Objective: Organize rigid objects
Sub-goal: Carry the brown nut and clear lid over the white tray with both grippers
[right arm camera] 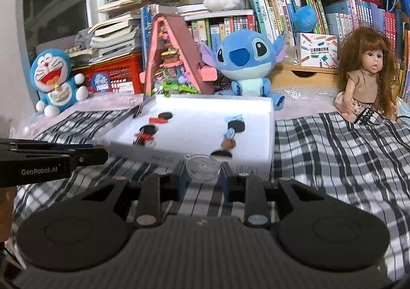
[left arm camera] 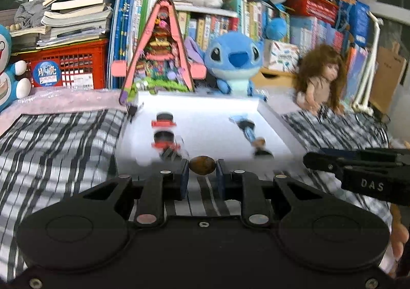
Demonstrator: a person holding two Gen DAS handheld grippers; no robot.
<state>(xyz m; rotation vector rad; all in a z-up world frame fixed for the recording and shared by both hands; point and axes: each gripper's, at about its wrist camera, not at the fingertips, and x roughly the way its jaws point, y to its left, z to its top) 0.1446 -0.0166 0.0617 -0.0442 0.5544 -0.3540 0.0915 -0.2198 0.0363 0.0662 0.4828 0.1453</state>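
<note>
My left gripper (left arm camera: 202, 173) is shut on a small brown oval nut-like piece (left arm camera: 202, 164), held just before the near edge of the white foam tray (left arm camera: 205, 109). My right gripper (right arm camera: 202, 173) is shut on a small clear round dish (right arm camera: 203, 167), held in front of the tray's near wall (right arm camera: 251, 161). On the tray lie red-and-black pieces (right arm camera: 153, 125) at the left and a blue piece with black discs (right arm camera: 232, 132) at the right. Each gripper shows from the side in the other's view: the right one (left arm camera: 358, 168), the left one (right arm camera: 51, 158).
The tray rests on a black-and-white plaid cloth (right arm camera: 333, 150). Behind it stand a pink triangular toy house (right arm camera: 174, 56), a Stitch plush (right arm camera: 246, 58), a Doraemon plush (right arm camera: 56, 79), a doll (right arm camera: 366, 76), red crates and shelves of books.
</note>
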